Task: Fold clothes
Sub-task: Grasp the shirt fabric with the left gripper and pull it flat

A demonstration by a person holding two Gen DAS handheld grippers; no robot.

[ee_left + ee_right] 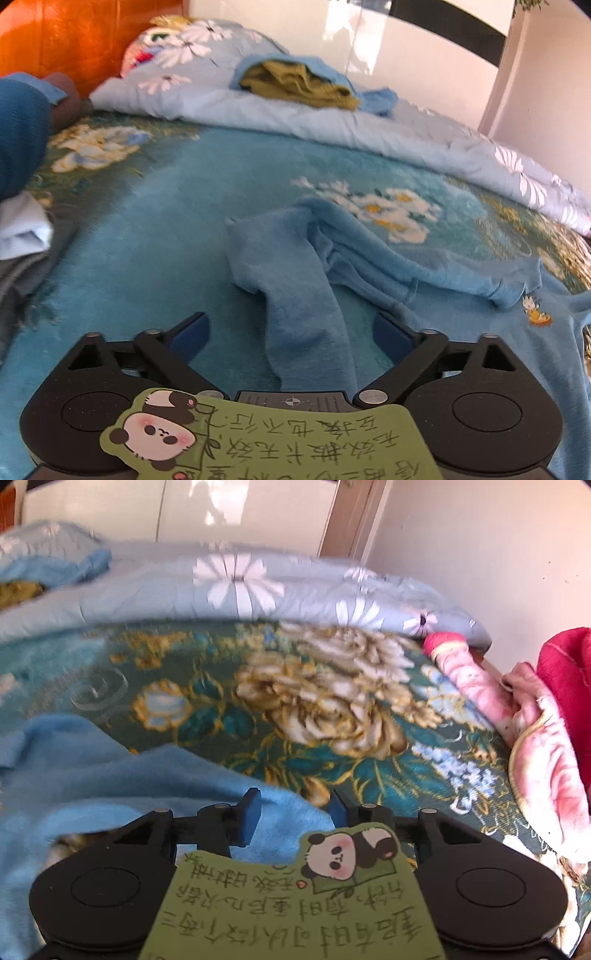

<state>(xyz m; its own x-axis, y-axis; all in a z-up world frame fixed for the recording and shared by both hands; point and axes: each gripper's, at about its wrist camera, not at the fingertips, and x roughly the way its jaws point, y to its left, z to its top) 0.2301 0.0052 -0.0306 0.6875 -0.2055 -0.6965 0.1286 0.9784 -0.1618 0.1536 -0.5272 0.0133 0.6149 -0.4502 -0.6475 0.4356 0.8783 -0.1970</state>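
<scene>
The left gripper [291, 332] stands wide open astride a sleeve of the blue garment [369, 258] spread just ahead, so closing too shallow could, I judge, snag the blanket [147, 221] beneath

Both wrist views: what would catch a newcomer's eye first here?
The crumpled light blue garment lies mid-bed on the teal floral blanket, one sleeve trailing between the left gripper's open jaws. In the right wrist view, a big golden flower print fills the centre and a pink blanket is heaped at the right edge.
</scene>
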